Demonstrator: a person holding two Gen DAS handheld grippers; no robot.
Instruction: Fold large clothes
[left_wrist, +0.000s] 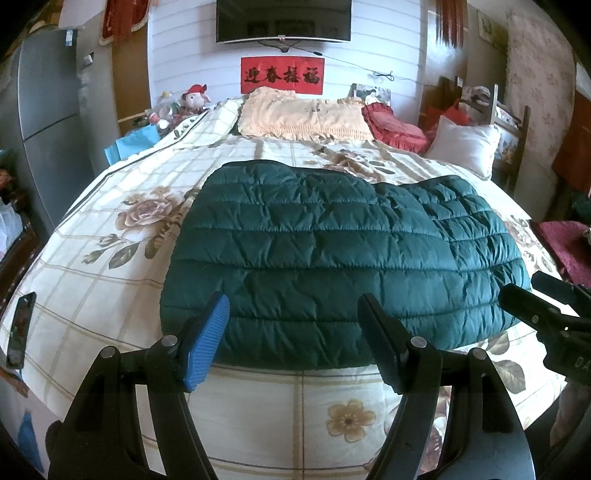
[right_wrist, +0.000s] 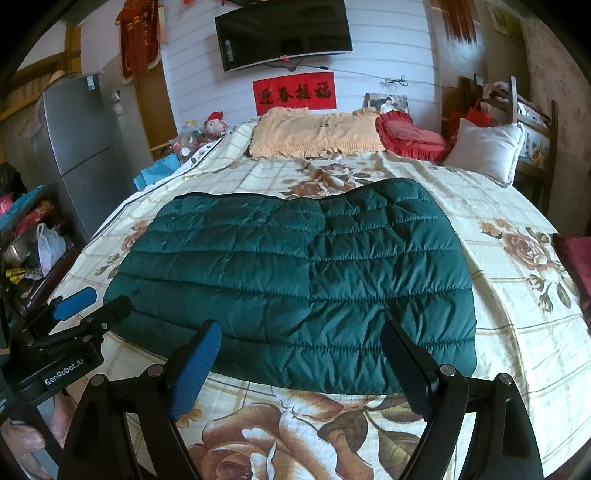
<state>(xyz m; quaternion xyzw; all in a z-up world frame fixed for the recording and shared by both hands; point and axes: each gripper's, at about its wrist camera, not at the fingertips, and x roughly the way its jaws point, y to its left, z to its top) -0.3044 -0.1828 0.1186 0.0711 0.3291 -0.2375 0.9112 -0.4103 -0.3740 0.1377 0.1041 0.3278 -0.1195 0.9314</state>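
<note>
A dark green quilted puffer jacket (left_wrist: 332, 251) lies flat in a folded rectangle on the floral bedspread (left_wrist: 122, 302); it also shows in the right wrist view (right_wrist: 295, 280). My left gripper (left_wrist: 295, 336) is open and empty, held over the jacket's near edge toward its left end. My right gripper (right_wrist: 303, 362) is open and empty, over the near edge toward the right end. Each gripper shows in the other's view: the right one (left_wrist: 532, 291) at the right side, the left one (right_wrist: 96, 299) at the left side.
A black phone (left_wrist: 20, 328) lies on the bed's left edge. Pillows (left_wrist: 303, 118) and a red cushion (left_wrist: 395, 127) lie at the head of the bed. A grey fridge (right_wrist: 77, 147) stands left, and a wooden chair (right_wrist: 532, 122) right.
</note>
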